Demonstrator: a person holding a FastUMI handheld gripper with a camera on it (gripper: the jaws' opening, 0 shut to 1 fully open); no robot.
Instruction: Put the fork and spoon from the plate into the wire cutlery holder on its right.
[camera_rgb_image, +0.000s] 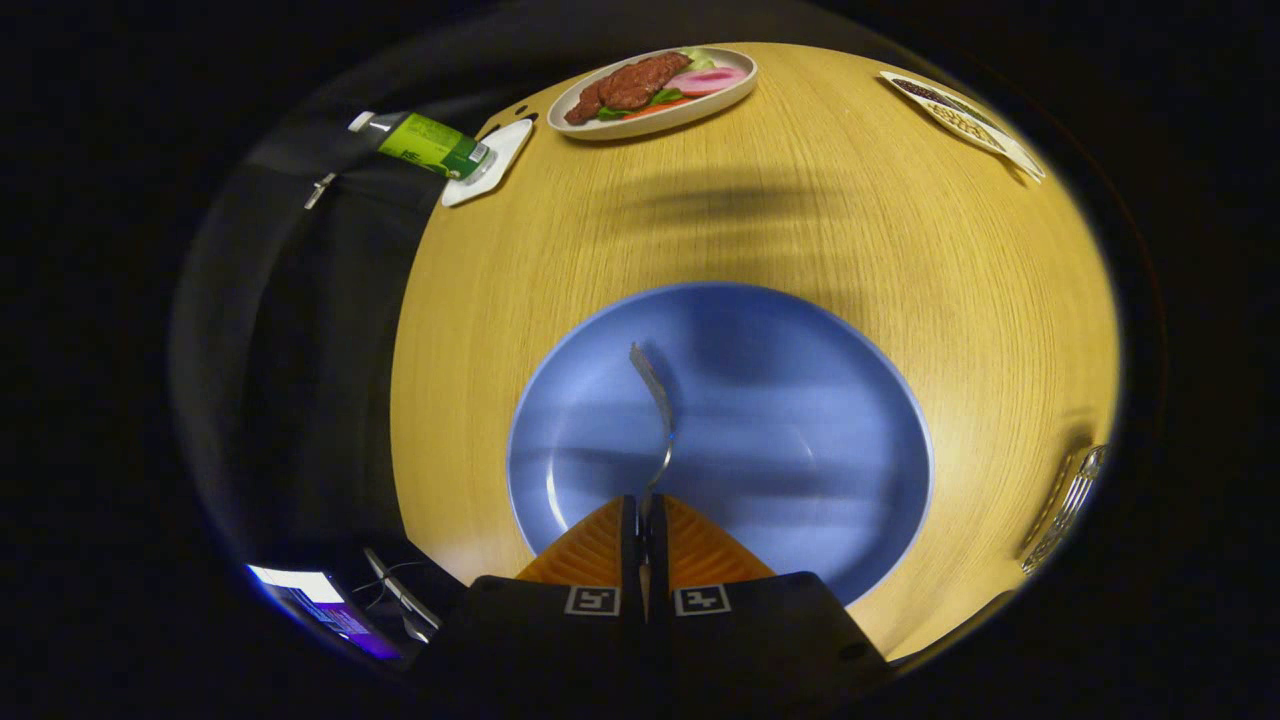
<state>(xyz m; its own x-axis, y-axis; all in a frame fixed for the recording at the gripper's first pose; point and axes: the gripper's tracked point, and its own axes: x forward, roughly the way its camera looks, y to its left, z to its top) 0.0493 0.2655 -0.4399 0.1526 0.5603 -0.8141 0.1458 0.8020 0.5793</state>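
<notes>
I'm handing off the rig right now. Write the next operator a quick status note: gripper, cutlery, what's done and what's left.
Gripper: shut on a metal utensil, which sticks out ahead of the fingers over the blue plate. I cannot tell from this blurred view whether it is the fork or the spoon.
Blue plate: just ahead of the fingers on the wooden table; no other cutlery visible on it.
Wire cutlery holder: to the right of the plate, at the table edge; contents too small to tell.
Done: one utensil grasped.
Left: carry it right and drop it in the holder, then confirm both pieces are in.
</notes>
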